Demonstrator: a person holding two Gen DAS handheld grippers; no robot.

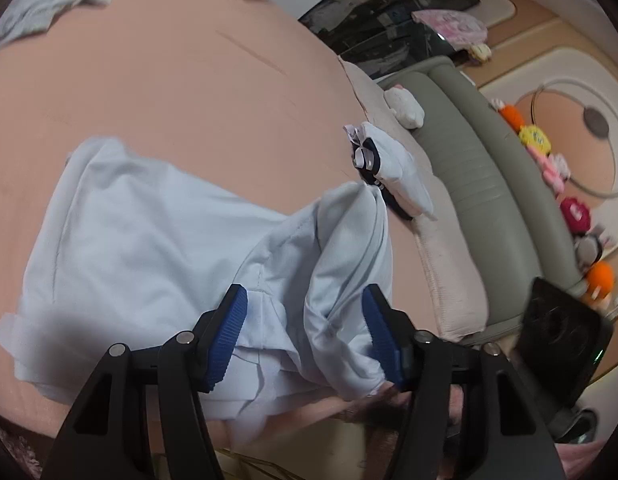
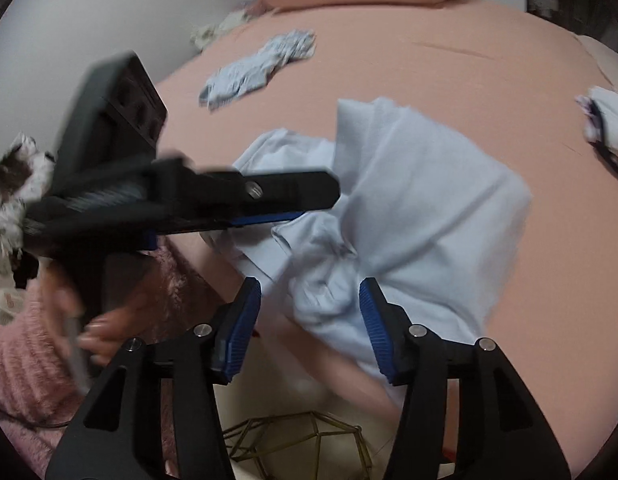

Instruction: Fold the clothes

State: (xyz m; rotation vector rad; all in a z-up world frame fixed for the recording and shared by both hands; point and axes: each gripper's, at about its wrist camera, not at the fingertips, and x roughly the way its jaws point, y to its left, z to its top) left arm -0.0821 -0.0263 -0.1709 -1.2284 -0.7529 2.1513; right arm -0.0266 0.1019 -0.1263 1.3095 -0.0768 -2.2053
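While both grippers, left gripper (image 1: 305, 332) and right gripper (image 2: 309, 324), hung half-open and gripping nothing above the pale blue garment (image 1: 149, 220) on the pink bed (image 1: 169, 80), pinching its nearest bunched corners seemed wisest.

A pink bed (image 2: 449, 76) carries a pale blue garment (image 2: 429, 184), a crumpled grey one (image 2: 257, 68) and a white-and-navy piece (image 1: 393, 168)

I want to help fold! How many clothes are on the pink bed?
3. A pale blue garment lies nearest, a crumpled grey-blue one lies farther up the bed, and a white-and-navy one sits by the edge. More may be hidden.
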